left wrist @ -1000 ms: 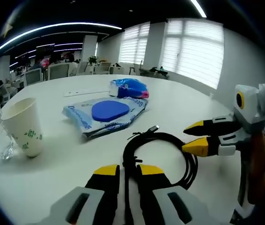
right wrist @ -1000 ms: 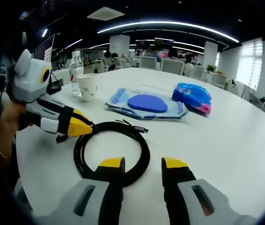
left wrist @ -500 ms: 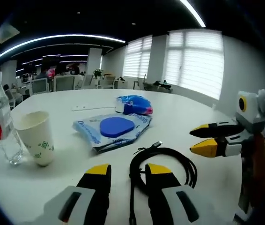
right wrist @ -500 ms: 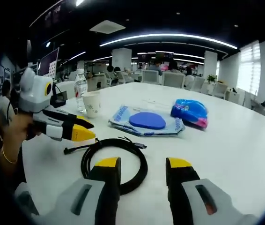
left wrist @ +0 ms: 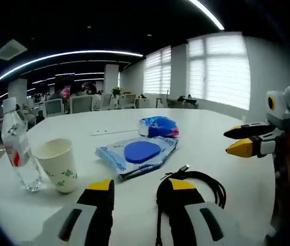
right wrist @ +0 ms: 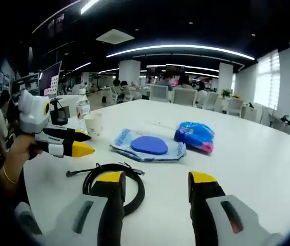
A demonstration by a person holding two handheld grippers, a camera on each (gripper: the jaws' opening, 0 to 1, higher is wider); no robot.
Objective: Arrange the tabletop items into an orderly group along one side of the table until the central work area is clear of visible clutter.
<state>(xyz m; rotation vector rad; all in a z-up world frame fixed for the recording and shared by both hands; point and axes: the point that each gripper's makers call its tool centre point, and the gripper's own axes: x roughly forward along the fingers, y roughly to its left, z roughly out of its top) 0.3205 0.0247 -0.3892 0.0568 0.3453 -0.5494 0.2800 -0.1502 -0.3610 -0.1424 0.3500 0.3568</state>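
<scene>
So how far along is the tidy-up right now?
Nothing looks grouped yet. The black cable lies coiled on the table near the front, the blue pouch and blue bag sit mid-table, and the paper cup and water bottle stand together. Both the left tongs and right tongs are open, holding nothing. All the moving is left.

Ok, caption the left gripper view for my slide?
Open left hand-held gripper over coiled black cable, beside paper cup and bottle.
</scene>
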